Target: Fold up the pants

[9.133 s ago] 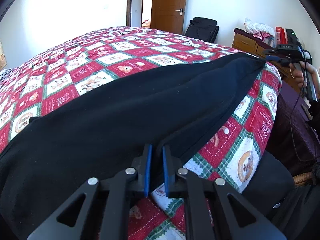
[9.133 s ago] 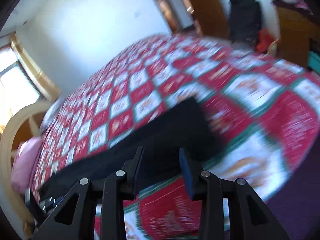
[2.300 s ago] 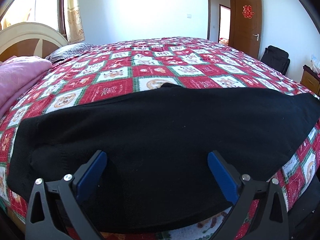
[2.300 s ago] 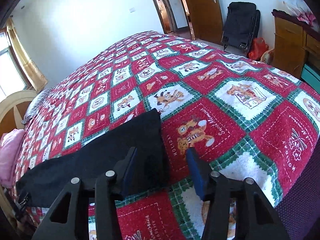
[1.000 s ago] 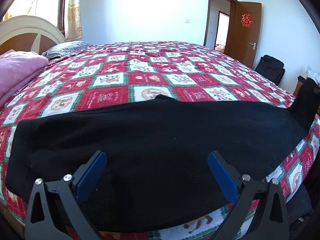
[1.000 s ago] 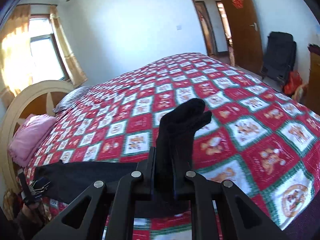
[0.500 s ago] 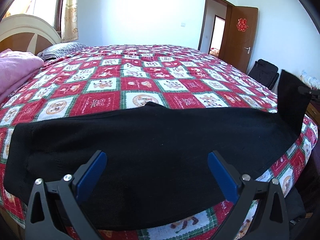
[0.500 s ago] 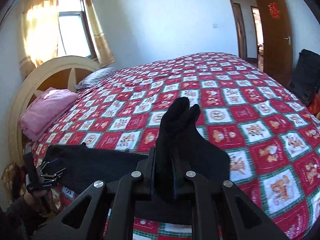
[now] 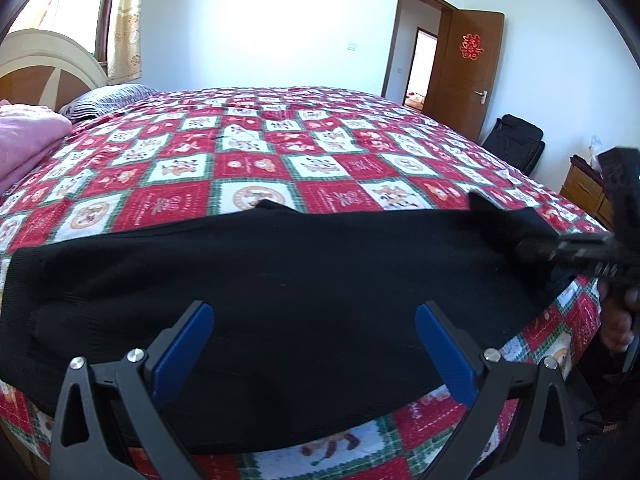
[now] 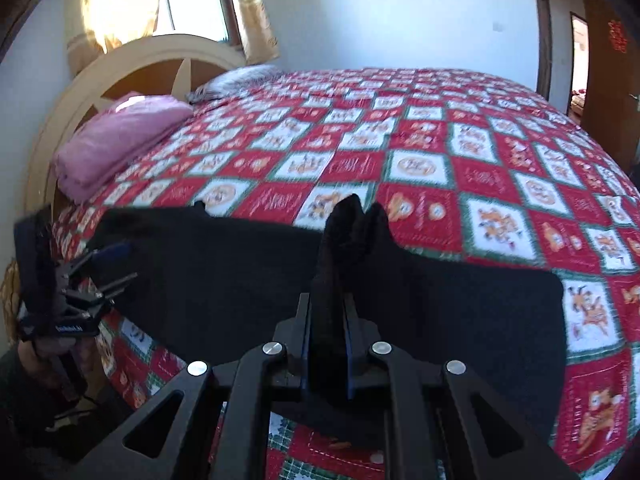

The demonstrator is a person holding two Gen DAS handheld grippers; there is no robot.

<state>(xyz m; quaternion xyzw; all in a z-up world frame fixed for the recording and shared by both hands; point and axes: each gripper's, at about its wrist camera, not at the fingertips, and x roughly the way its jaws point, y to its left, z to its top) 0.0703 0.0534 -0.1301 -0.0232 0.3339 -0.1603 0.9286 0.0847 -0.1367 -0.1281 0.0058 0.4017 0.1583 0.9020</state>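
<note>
The black pants [image 9: 280, 300] lie as a long band along the near edge of the bed [image 9: 248, 168], on its red-and-white checked quilt. The left gripper [image 9: 312, 356] hovers over the middle of the band with its jaws spread wide, the cloth passing beneath and ahead of them, nothing caught between.

The right gripper [image 10: 326, 336] has its jaws pressed together on a bunched tuft of one end of the pants, which stands up out of the jaws and droops at the tip; the rest of that end trails off to both sides of the jaws onto the quilt.

The fabric looks soft, knit and fairly thick: limp, light enough to lift by one pinch, and likely to sag and crumple rather than hold a crease. It probably grips well and will not slip. A hold at a hem corner or the edge would likely carry the end over more squarely than a mid-cloth tuft.
</note>
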